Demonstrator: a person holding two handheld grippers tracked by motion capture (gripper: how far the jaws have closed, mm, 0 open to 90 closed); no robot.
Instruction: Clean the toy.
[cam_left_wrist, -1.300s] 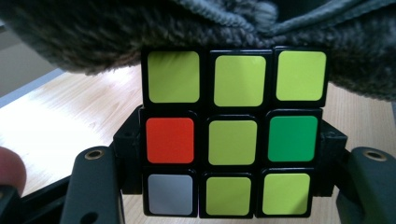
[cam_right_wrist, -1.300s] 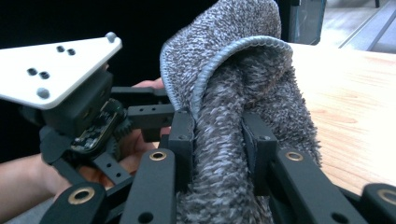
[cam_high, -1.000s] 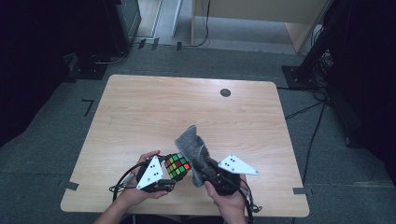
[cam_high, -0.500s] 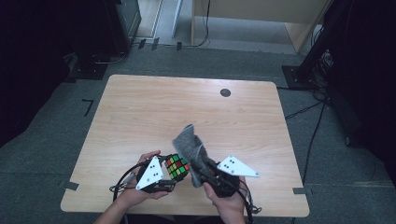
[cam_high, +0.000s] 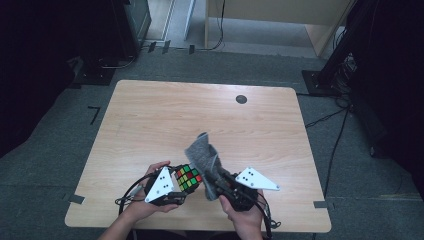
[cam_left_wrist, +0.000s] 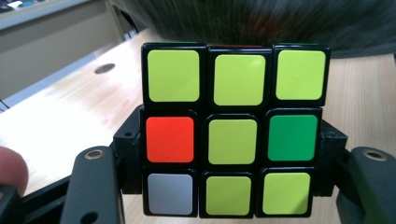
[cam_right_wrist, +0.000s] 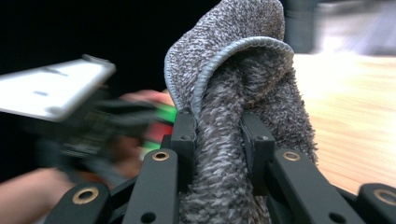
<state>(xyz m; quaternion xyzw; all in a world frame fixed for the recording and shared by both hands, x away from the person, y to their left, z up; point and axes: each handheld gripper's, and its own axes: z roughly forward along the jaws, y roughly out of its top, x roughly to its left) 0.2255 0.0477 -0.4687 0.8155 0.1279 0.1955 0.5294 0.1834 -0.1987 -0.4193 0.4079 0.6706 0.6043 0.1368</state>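
A Rubik's cube (cam_high: 187, 177) is held just above the near edge of the wooden table (cam_high: 200, 115), with my left gripper (cam_high: 184, 184) shut on its sides. In the left gripper view the cube (cam_left_wrist: 233, 140) faces me with mostly yellow-green tiles, one red, one green and one white, and the black jaws of the left gripper (cam_left_wrist: 231, 149) press on both of its sides. My right gripper (cam_high: 212, 181) is shut on a grey fuzzy cloth (cam_high: 202, 154) that stands up beside the cube. The cloth (cam_right_wrist: 238, 46) folds over above the right gripper (cam_right_wrist: 219, 135), right next to the blurred cube (cam_right_wrist: 163, 114).
A small round black grommet (cam_high: 241, 99) sits in the table's far right part. Bare tabletop stretches beyond both hands. Dark equipment (cam_high: 125, 25) and cables (cam_high: 330, 117) lie on the grey floor around the table. A pale wooden cabinet (cam_high: 280, 15) stands at the back.
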